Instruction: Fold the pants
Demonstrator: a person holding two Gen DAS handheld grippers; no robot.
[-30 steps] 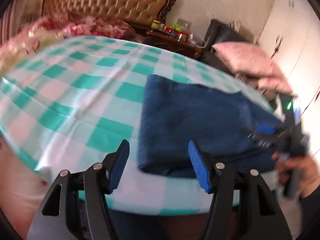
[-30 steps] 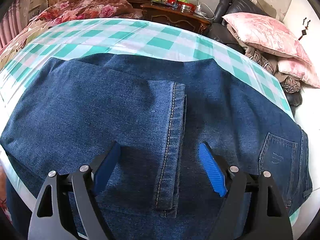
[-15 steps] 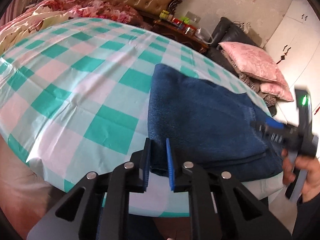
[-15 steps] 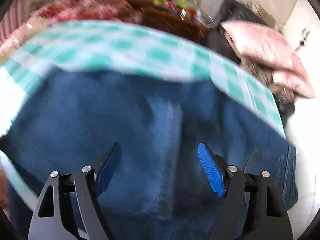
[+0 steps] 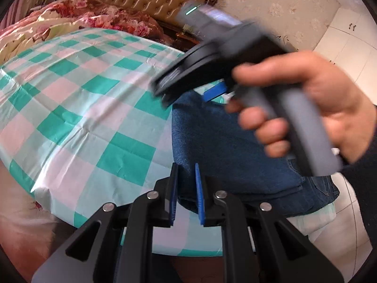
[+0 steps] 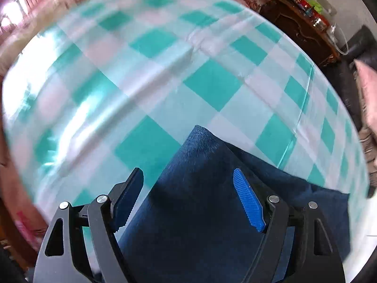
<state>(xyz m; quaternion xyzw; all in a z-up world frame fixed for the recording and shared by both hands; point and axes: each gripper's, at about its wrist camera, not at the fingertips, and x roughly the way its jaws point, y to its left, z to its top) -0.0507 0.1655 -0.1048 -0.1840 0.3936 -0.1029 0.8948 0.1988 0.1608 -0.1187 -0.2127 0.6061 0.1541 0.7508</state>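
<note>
Pants (image 5: 226, 151) lie folded on the checked table (image 5: 77, 99), at its near edge. Left gripper (image 5: 186, 188) is clamped narrow on the near corner. Right gripper (image 6: 188, 200), spread wide over the far corner, is best closed there so both corners are lifted level.

The jeans (image 5: 231, 151) are dark blue denim, folded into a thick, layered, flat bundle lying near the front edge of the bed, on its teal, pink and white checked sheet (image 5: 77, 108). Stitched seams show at the bundle's right end. In the right wrist view a rounded folded corner (image 6: 200, 139) points out over the checks.
</note>
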